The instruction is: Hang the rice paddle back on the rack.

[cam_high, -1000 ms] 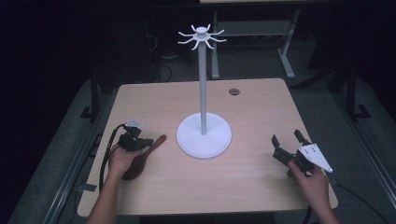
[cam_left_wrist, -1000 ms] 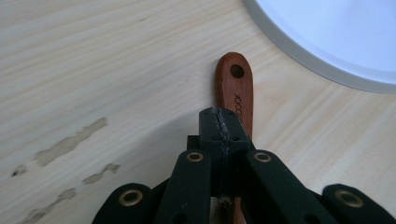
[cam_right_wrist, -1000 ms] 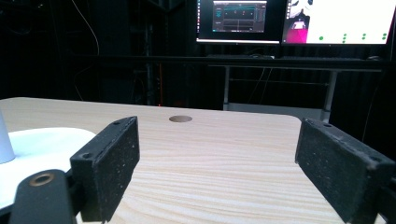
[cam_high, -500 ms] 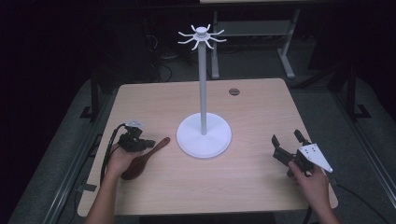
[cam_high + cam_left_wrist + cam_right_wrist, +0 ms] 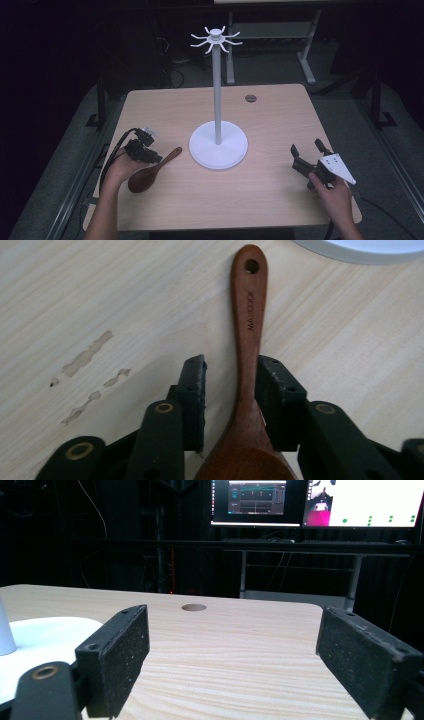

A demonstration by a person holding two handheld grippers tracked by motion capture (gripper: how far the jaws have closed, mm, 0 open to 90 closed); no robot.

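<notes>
Worktop [image 5: 280,200]: pale wood, small round hole [image 5: 250,98] near the 12 o'clock edge. White stand [image 5: 218,145] sits mid-worktop, round base w/ tall pole & hook arms on top. Wooden spoon [image 5: 150,171] lies flat at approx 8 o'clock from the base, bowl toward the person, handle tip w/ hang hole [image 5: 251,265] pointing at the base, near it but apart.

Left gripper [image 5: 231,400] is low over the spoon; its fingers [image 5: 195,390] straddle the neck, partly closed. One pad looks touching the wood, the other shows a gap, so not clamped yet. Right gripper [image 5: 309,156] rests at approx 4 o'clock from the base, fingers [image 5: 120,650] spread wide, holding nothing.

Step in hand, prob: grasp the spoon, likely to hang it on a hook. To do it well: center the neck btwn both pads, close square & firm so it can't pivot, keep the hole end free, lift straight up before heading for the hooks
</notes>
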